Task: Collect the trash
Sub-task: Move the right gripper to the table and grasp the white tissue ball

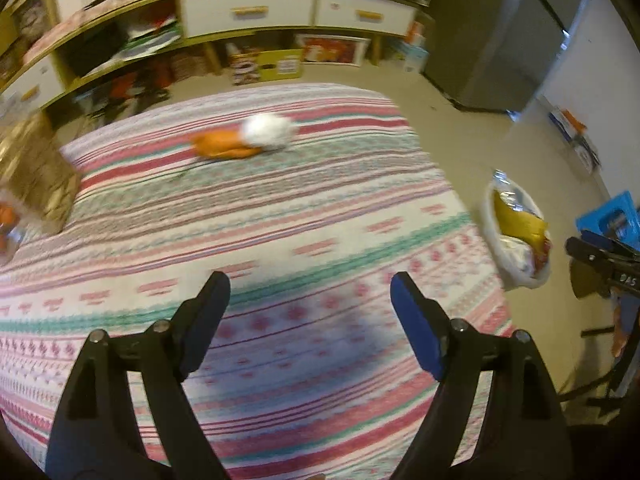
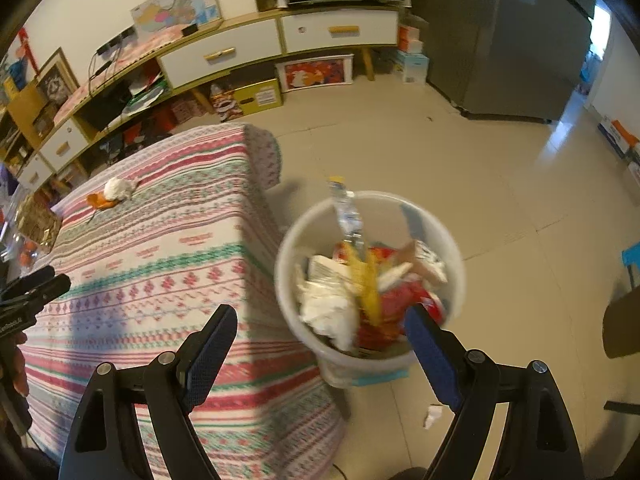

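Note:
A white crumpled tissue (image 1: 269, 131) and an orange peel (image 1: 224, 147) lie together on the far part of the striped tablecloth (image 1: 280, 240); they also show in the right wrist view, tissue (image 2: 118, 189) and peel (image 2: 100, 201). My left gripper (image 1: 310, 286) is open and empty, well short of them above the cloth. My right gripper (image 2: 320, 318) is open and empty above the near rim of the white trash bin (image 2: 292, 248), which holds a plastic bottle (image 2: 347, 212), wrappers and tissues. The bin also shows in the left wrist view (image 1: 490, 216).
A small white scrap (image 2: 433, 416) lies on the tile floor near the bin. A gold box (image 1: 36, 172) stands at the table's left edge. A low cabinet with drawers (image 2: 224, 54) lines the back wall, and a grey fridge (image 2: 500, 40) stands at the right.

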